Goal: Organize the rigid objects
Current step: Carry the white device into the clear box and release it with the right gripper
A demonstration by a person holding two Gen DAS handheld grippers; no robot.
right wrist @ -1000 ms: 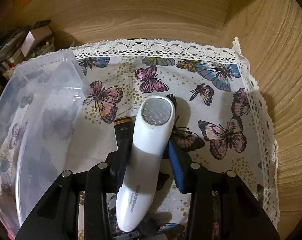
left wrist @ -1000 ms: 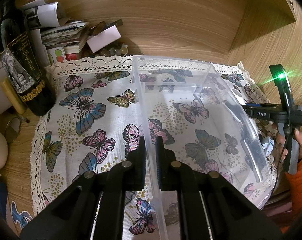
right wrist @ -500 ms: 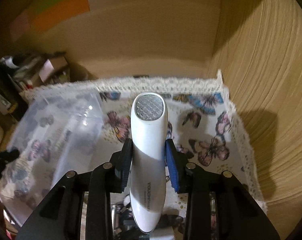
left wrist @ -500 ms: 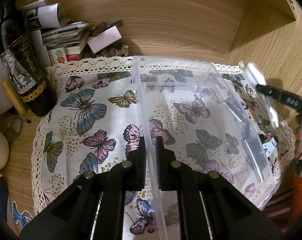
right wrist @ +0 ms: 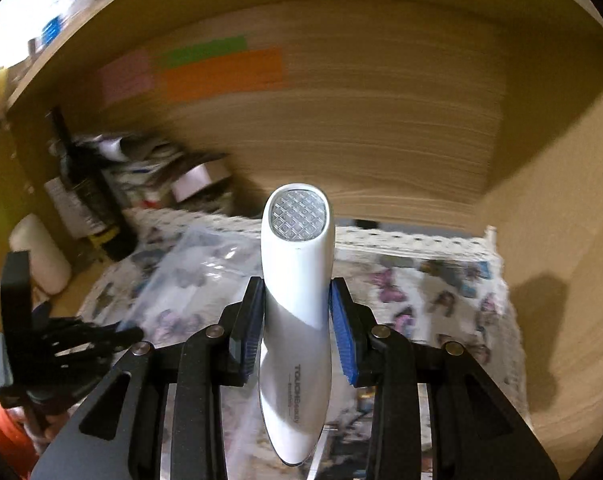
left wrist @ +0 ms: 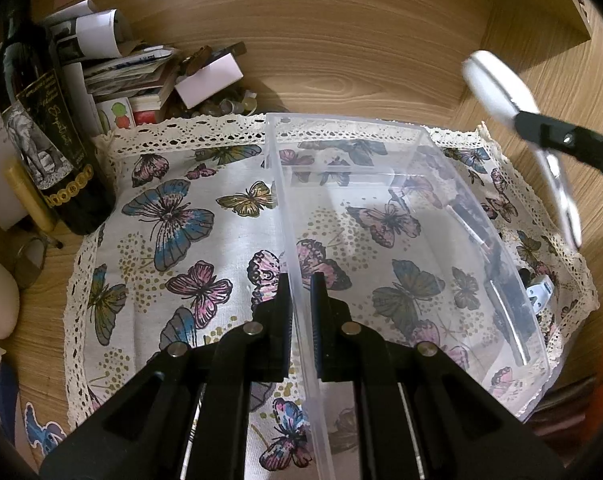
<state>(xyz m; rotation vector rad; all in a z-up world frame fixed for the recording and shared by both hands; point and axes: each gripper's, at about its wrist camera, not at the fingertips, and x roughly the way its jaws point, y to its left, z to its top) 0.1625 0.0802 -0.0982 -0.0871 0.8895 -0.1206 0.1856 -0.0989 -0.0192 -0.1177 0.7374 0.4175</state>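
Observation:
A clear plastic bin (left wrist: 401,216) stands on the butterfly cloth (left wrist: 169,232). My left gripper (left wrist: 300,300) is shut on the bin's left wall near its front. My right gripper (right wrist: 296,312) is shut on a white handheld device (right wrist: 297,280) with a gridded round head and holds it high above the cloth. In the left wrist view the device (left wrist: 497,88) shows raised above the bin's right side, blurred. The bin (right wrist: 197,272) shows lower left in the right wrist view. The left gripper (right wrist: 61,344) shows there too.
A dark wine bottle (left wrist: 49,136) stands at the cloth's left edge, with a pile of papers and small boxes (left wrist: 149,72) behind it. Dark items (left wrist: 537,292) lie right of the bin. Wooden walls close the back and right.
My right gripper has lifted the white device off the cloth and carried it up and toward the bin. The left gripper has stayed on the bin wall.

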